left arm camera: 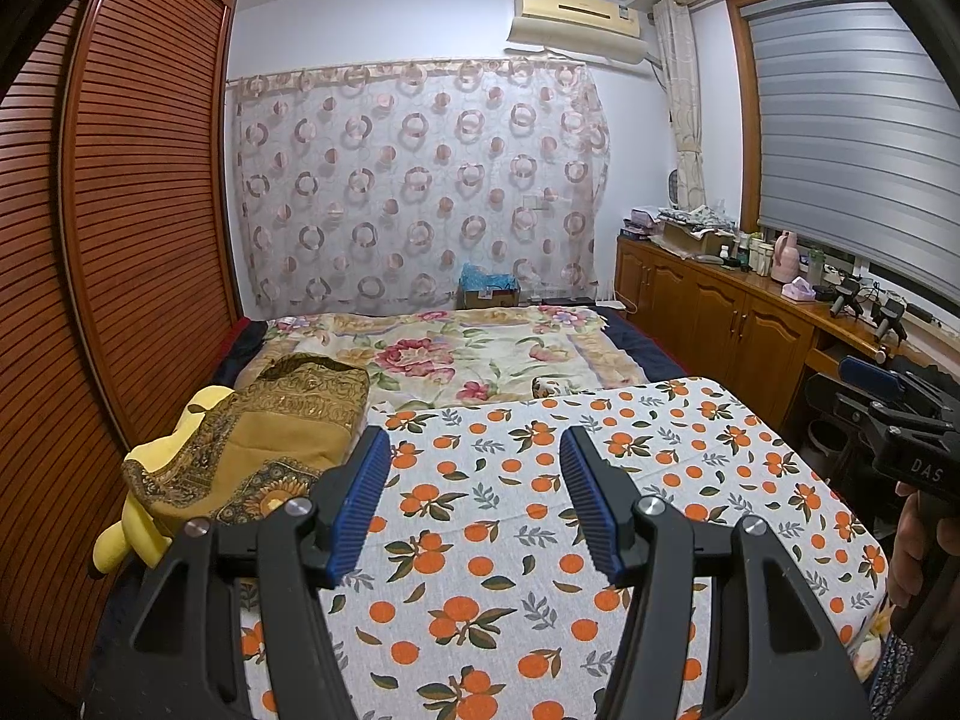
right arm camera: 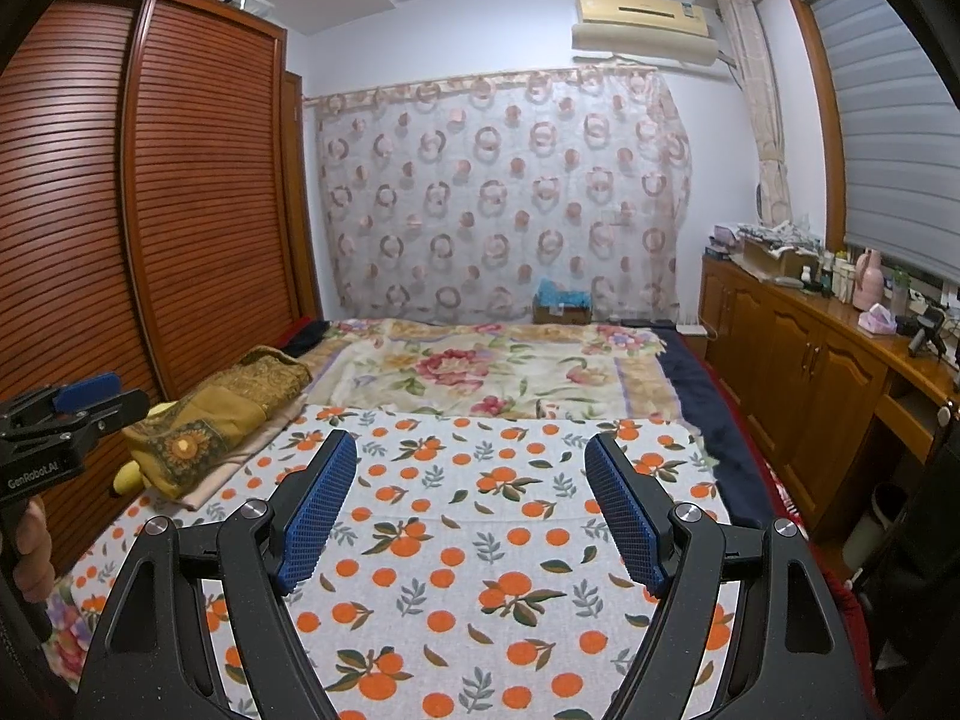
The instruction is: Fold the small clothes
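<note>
While both tools hover above the bed, neither grips anything: the left tool (left arm camera: 474, 450) has its blue ribbed pads spread wide, and the right tool (right arm camera: 471, 456) stands equally wide, nothing between its fingers. Beneath both: an orange-print cloth (left arm camera: 540, 510), white ground with oranges and leaves, spread flat over the near part of the bed, a faint crease running across it. Whether this cloth is the garment to fold cannot be told; no other small clothing is identifiable. Left of the cloth: a folded gold-brown patterned textile (left arm camera: 264, 444), lying on a yellow plush toy (left arm camera: 138, 516) that sticks out at its near end. Beyond the cloth: a floral blanket (left arm camera: 468, 354) covering the far half of the bed, dark navy bedding showing at its right edge. Left side: a slatted wooden wardrobe (left arm camera: 132, 210). Far wall: a sheer curtain with ring pattern (left arm camera: 420, 180), an air conditioner (left arm camera: 576, 18) above it. Right side: a wooden cabinet (left arm camera: 720, 312) carrying bottles, boxes and clutter, below a window blind (left arm camera: 852, 120)
</note>
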